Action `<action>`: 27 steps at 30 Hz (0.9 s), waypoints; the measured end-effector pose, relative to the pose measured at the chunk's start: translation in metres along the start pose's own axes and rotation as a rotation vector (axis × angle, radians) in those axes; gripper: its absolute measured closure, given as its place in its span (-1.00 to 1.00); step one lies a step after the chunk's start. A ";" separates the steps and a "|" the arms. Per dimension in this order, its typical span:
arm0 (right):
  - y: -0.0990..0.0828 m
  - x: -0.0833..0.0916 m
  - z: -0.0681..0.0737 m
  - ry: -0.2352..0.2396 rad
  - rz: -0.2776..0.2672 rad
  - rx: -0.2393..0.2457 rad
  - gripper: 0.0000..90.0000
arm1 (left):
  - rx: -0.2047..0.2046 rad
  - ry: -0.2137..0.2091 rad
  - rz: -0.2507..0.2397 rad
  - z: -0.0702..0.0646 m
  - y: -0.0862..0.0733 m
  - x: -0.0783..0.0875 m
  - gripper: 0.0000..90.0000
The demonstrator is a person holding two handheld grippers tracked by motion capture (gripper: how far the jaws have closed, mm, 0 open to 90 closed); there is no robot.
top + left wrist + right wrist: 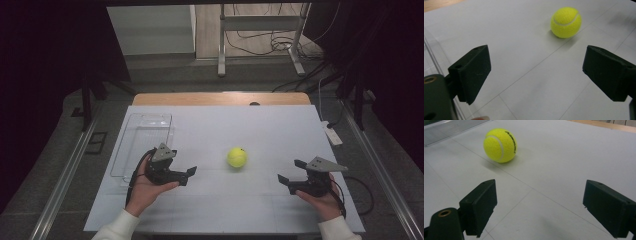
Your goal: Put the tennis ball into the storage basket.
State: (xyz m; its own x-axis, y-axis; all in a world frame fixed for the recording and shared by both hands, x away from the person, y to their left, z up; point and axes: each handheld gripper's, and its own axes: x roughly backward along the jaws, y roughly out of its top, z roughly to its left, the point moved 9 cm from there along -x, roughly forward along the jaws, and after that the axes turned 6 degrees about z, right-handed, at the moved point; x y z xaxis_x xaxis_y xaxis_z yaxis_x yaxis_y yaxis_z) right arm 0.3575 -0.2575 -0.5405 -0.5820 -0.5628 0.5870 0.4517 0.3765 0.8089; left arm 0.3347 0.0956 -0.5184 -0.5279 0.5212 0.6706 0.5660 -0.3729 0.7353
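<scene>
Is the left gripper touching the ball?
Apart. In the left gripper view, the left gripper has open jaws and bare table lies between them and the ball; the high view shows the gap too.

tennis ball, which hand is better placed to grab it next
Left, probably. The left gripper sits nearer the tennis ball than the right gripper, with open jaws already pointing toward it, and the clear tray lies on its side. The right is open too, but farther off.

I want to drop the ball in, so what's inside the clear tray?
The clear tray looks empty; the white table shows through. The left gripper hides its near corner.
</scene>
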 end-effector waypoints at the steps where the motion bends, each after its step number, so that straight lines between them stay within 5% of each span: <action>1: 0.000 0.000 0.000 0.000 0.000 0.000 -0.72 | -0.001 -0.003 -0.002 -0.001 0.001 -0.001 -0.80; 27: 0.000 0.000 -0.001 -0.003 -0.001 0.000 -0.71 | -0.030 -0.035 -0.007 -0.016 0.027 -0.011 -0.80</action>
State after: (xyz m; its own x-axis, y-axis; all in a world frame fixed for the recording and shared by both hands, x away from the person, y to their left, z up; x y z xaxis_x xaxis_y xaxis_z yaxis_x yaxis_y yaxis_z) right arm 0.3584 -0.2578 -0.5406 -0.5848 -0.5607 0.5862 0.4510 0.3759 0.8095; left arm 0.3454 0.0674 -0.5038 -0.5093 0.5498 0.6620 0.5430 -0.3915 0.7429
